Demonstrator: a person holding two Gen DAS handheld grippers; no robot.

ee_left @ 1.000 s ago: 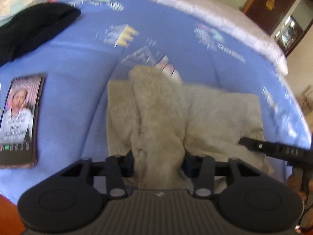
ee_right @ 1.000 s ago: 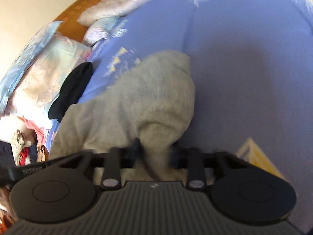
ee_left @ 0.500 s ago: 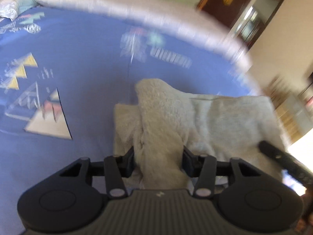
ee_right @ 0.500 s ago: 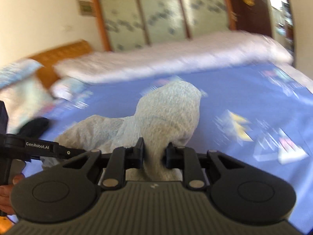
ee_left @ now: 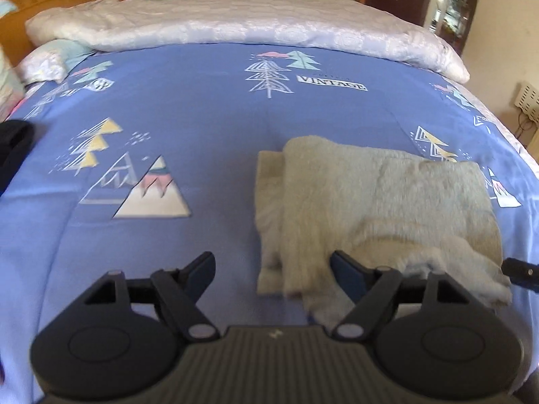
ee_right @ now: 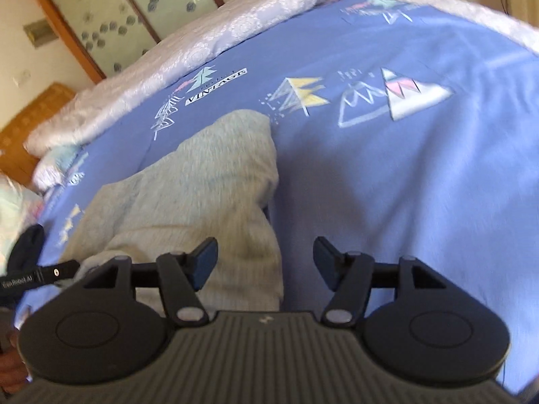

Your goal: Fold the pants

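Observation:
The grey fleece pants (ee_left: pixel 380 208) lie folded into a rough rectangle on the blue patterned bedsheet (ee_left: pixel 188 124). My left gripper (ee_left: pixel 272 274) is open, its jaws spread wide over the pants' near left corner, holding nothing. In the right wrist view the pants (ee_right: pixel 198 198) lie ahead and to the left. My right gripper (ee_right: pixel 264 262) is open over their near right edge and empty. The tip of the other gripper shows at the left edge (ee_right: pixel 37 274).
A white quilt (ee_left: pixel 235 23) runs along the far side of the bed, with pillows at the far left (ee_left: pixel 50 60). A black garment (ee_left: pixel 13 148) lies at the left edge. A wooden headboard (ee_right: pixel 30 124) and cabinets stand behind.
Both grippers were shut on the pants and carrying them; now both have opened and let go, and the pants lie flat on the sheet.

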